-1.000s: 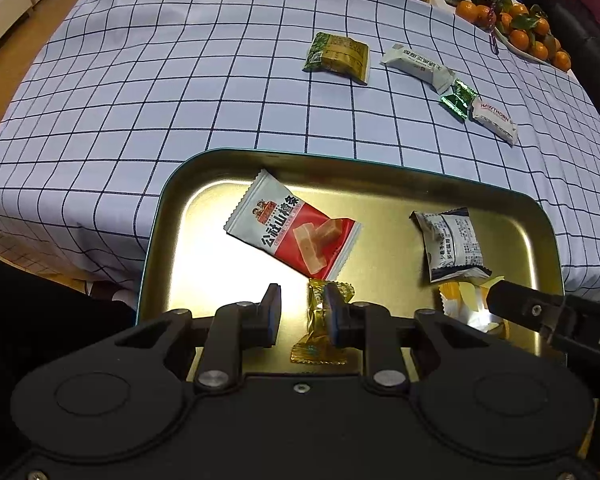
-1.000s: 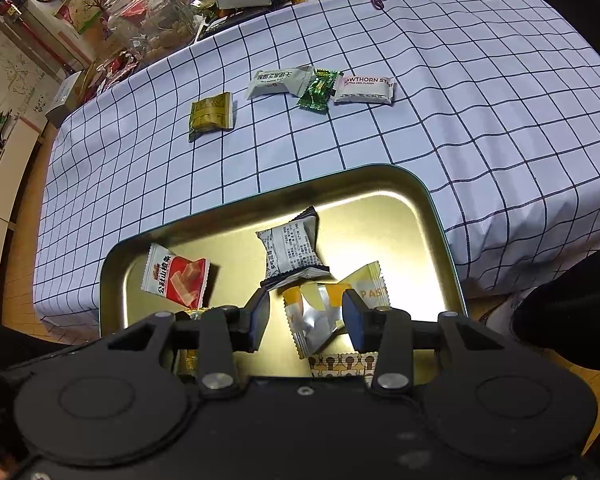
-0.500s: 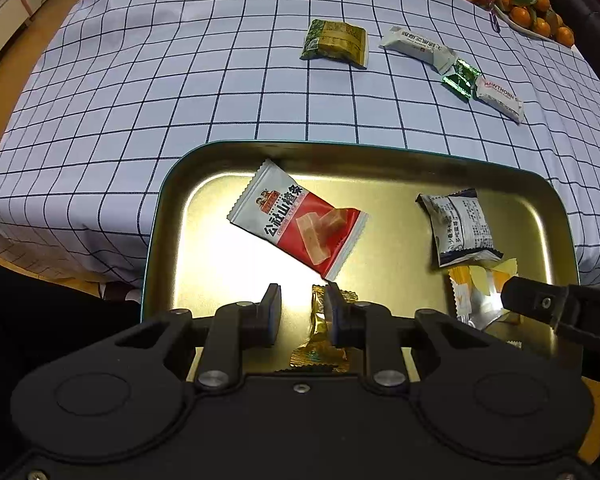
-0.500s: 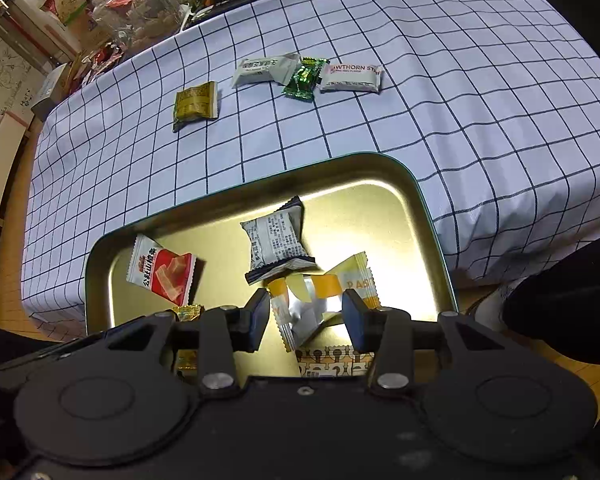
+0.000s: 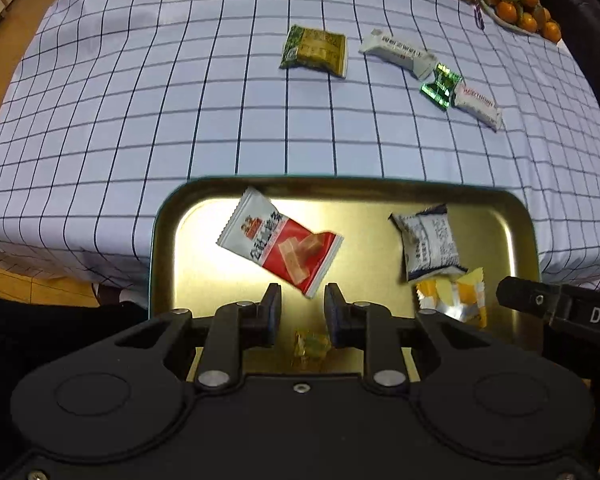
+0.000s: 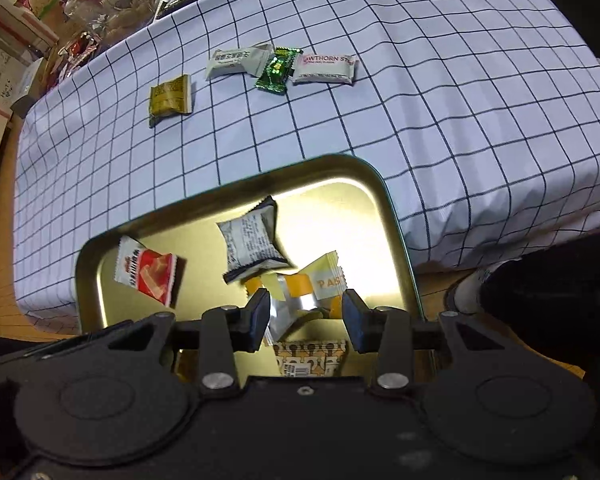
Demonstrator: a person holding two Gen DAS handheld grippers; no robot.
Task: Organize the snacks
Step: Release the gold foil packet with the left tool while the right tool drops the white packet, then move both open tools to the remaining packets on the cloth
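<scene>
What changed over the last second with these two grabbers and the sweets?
The left gripper lifted away from the gold candy, which now lies loose on the tray below its open jaws. The right gripper still hovers over the yellow wrapper, unchanged. The red packet and the snacks out on the cloth stayed put.

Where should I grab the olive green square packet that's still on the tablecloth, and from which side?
Come straight down on the olive green packet, fingers across its puffed middle, closing on the two plain long edges rather than the crimped ends. It lies flat and alone on the checked tablecloth, clear of the white bar beside it, so nothing seems to block a grip from above.
</scene>
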